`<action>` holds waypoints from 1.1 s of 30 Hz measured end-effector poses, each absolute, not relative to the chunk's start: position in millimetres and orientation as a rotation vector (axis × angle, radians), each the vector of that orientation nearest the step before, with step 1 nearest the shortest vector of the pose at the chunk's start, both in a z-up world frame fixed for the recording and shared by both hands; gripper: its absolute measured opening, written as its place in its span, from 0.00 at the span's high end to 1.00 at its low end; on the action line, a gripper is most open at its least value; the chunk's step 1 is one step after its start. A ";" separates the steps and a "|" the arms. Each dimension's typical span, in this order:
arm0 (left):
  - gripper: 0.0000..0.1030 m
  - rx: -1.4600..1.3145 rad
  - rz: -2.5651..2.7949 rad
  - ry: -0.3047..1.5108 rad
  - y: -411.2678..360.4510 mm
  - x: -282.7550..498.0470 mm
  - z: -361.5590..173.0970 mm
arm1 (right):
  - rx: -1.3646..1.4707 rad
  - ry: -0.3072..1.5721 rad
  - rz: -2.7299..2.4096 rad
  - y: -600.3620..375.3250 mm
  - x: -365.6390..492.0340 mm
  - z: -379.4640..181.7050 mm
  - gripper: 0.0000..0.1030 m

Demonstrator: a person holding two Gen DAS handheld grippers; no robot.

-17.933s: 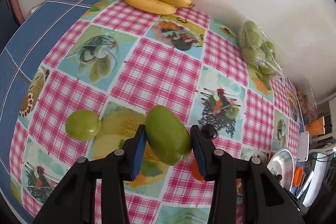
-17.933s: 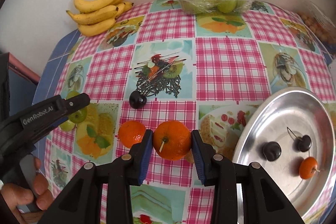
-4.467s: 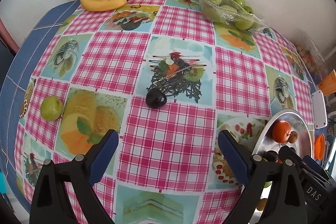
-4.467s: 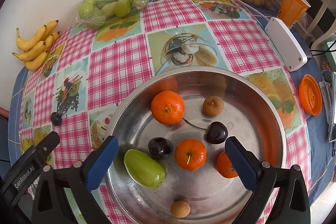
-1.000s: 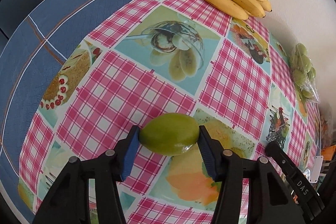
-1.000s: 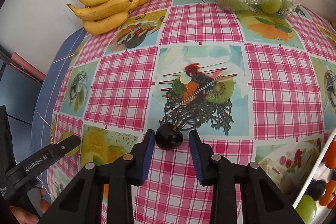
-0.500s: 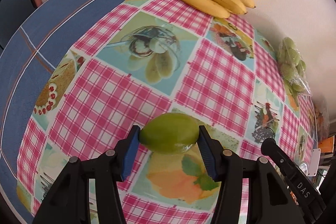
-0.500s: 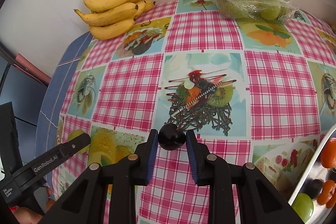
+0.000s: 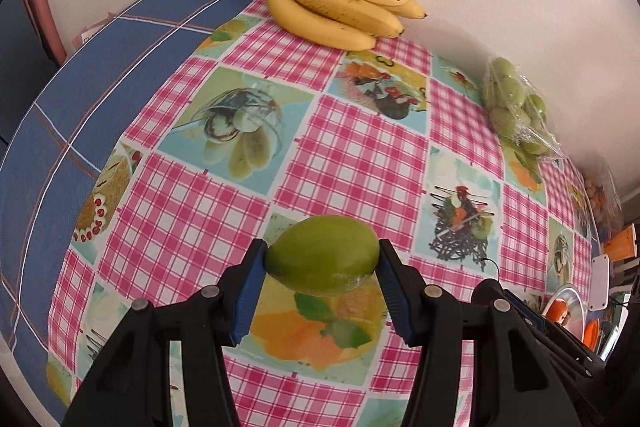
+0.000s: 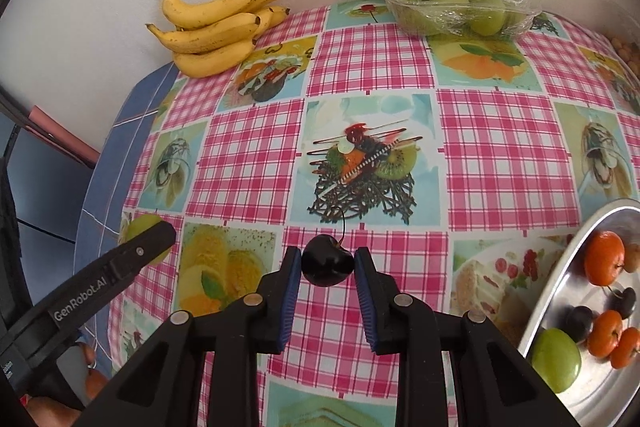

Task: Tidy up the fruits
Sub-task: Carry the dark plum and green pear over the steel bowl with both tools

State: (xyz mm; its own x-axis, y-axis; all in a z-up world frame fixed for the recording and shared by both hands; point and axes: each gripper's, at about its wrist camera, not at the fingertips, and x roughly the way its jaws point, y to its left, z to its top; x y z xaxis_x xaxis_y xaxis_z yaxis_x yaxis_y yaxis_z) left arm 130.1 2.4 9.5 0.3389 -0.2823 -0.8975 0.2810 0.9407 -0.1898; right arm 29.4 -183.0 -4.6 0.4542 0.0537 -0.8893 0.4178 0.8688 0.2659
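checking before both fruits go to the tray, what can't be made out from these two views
- Metal tray: right wrist view cuts it off at the right edge, so its free space is unknown; in the left wrist view it is tiny and blocked by the right tool.
- Green fruit: its underside is hidden in the left tool.
- Cherry: its sides are covered by the right tool pads.
- Packet at the far right, both views: too blurred to identify.

Glossy dark cherry (image 10: 327,265) skin; smooth, waxy green mango (image 9: 322,255); shiny metal bowl (image 10: 560,267); crinkled clear plastic over green fruit tray (image 10: 454,5); slick printed tablecloth (image 10: 400,67); matt black plastic tongs (image 10: 327,287).
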 end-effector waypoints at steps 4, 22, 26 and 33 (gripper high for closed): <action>0.45 0.009 -0.379 1.148 -4.3 124.2 17.5 | 0.493 1.081 -0.247 -184.3 21.8 3.1 0.71; 0.45 -0.029 -0.588 1.155 -46.6 80.8 37.5 | 0.512 1.114 -0.399 -212.1 -42.6 22.0 0.71; 0.45 -0.020 -0.635 1.164 -61.1 67.7 39.3 | 0.538 1.100 -0.436 -223.6 -61.4 25.7 0.71; 0.45 0.001 -0.729 1.192 -89.9 43.0 39.8 | 0.593 1.076 -0.512 -251.3 -94.5 29.4 0.71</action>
State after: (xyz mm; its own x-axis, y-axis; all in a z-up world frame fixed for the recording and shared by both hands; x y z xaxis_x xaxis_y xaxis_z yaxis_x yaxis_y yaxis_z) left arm 43.0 -89.9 39.8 0.1728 -0.5134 -0.8406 0.5143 0.7749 -0.3675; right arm -94.5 -251.3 29.4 0.3890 -0.0987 -0.9159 0.6480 0.7360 0.1959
